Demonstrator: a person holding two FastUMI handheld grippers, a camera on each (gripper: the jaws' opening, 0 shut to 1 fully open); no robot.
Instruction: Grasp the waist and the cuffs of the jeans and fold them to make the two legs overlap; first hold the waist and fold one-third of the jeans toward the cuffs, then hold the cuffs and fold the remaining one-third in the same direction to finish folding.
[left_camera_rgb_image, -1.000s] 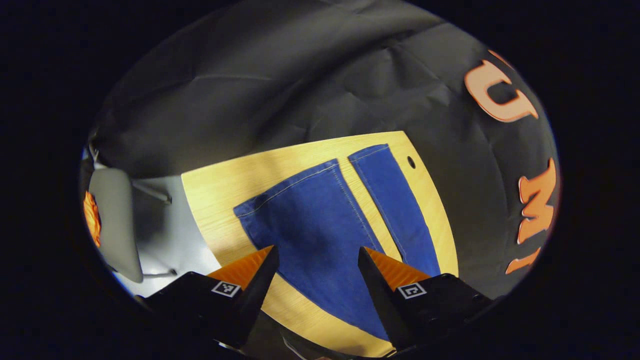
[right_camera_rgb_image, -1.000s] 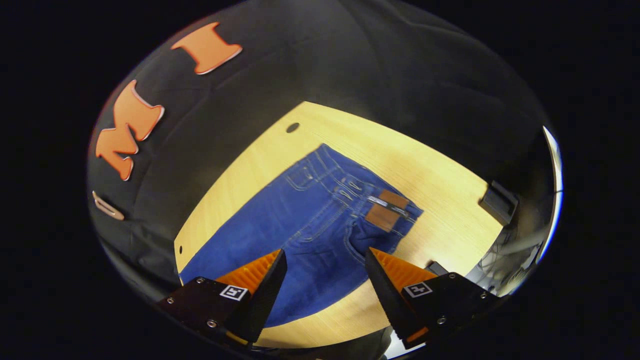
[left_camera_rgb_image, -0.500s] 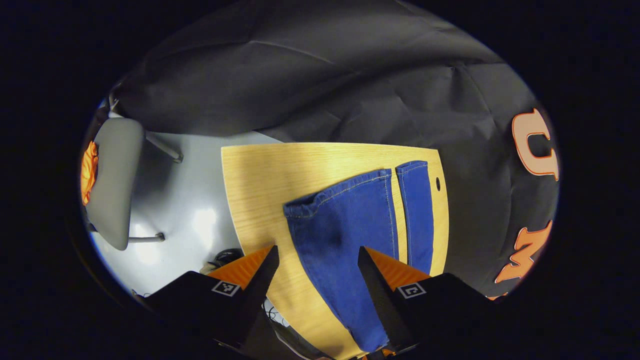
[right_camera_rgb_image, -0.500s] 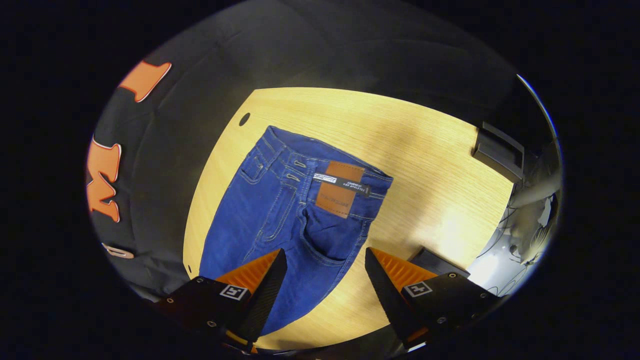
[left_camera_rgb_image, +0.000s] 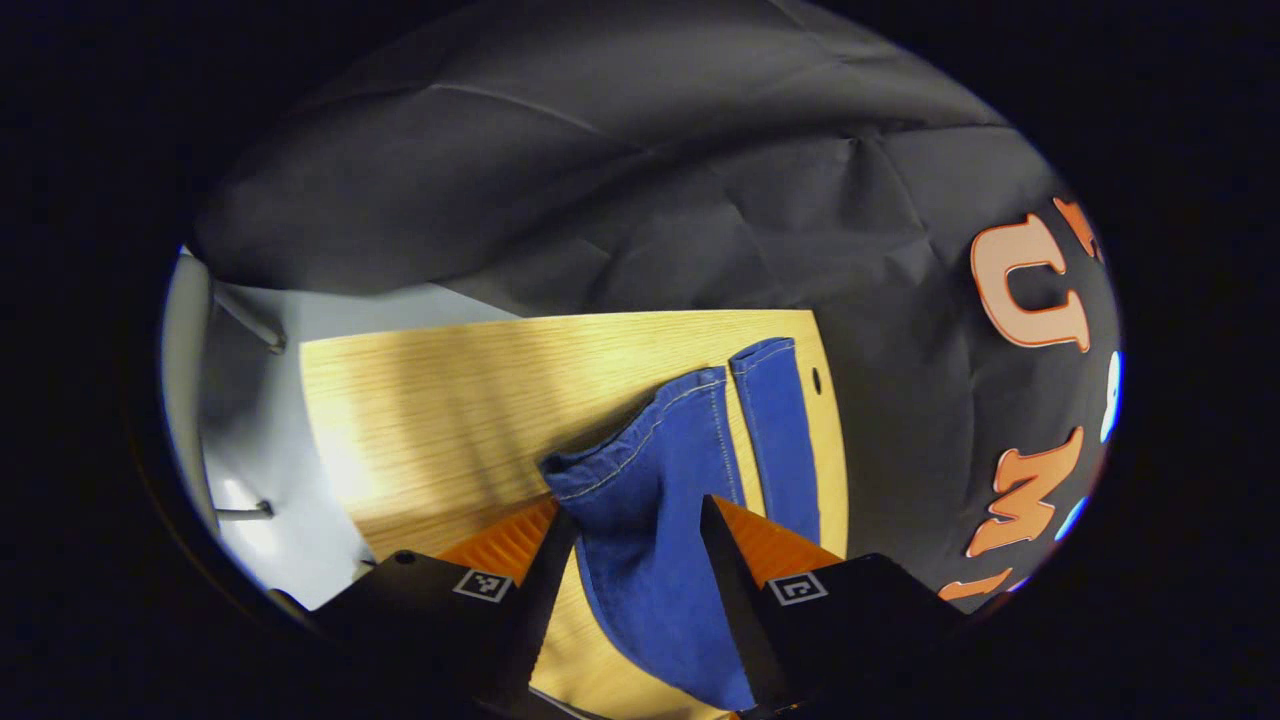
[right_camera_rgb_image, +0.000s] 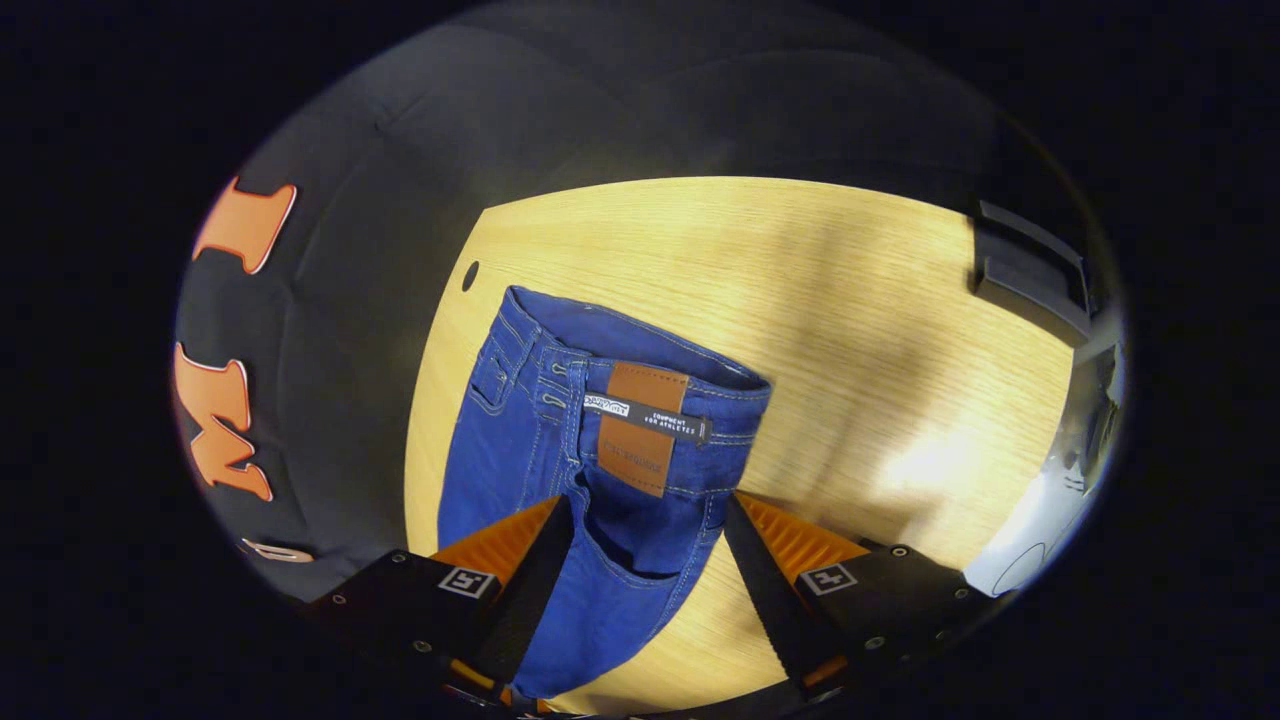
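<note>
A light wooden table (left_camera_rgb_image: 450, 400) carries a pair of blue jeans (right_camera_rgb_image: 560, 440), with the booth's black cloth wall (left_camera_rgb_image: 620, 200) hanging behind it. In the left gripper view a pale grey floor (left_camera_rgb_image: 260, 490) shows past the table's left edge, with thin metal legs of some furniture standing on it. In the right gripper view a dark block-like object (right_camera_rgb_image: 1030, 275) sits at the table's far right edge; what it is cannot be told.

The left gripper (left_camera_rgb_image: 630, 530) has its jaws spread apart, one on each side of the nearer leg's cuff (left_camera_rgb_image: 610, 470). That cuff is rumpled and raised off the wood. The cloth lies in the gap between the jaws, but whether they press on it cannot be told. The other leg (left_camera_rgb_image: 780, 440) lies flat just beside it, running toward the table's far edge near a small dark hole (left_camera_rgb_image: 817, 380).

The right gripper (right_camera_rgb_image: 640, 530) also has its jaws parted, straddling the waist (right_camera_rgb_image: 640, 370) just below the brown leather patch (right_camera_rgb_image: 640, 430). The waistband bulges upward, its opening gaping. Firm contact on both sides cannot be made out.

Bare wood stretches wide to the right of the waist in the right gripper view, and to the left of the cuffs in the left gripper view. The jeans lie close to the wall-side edge of the table.
</note>
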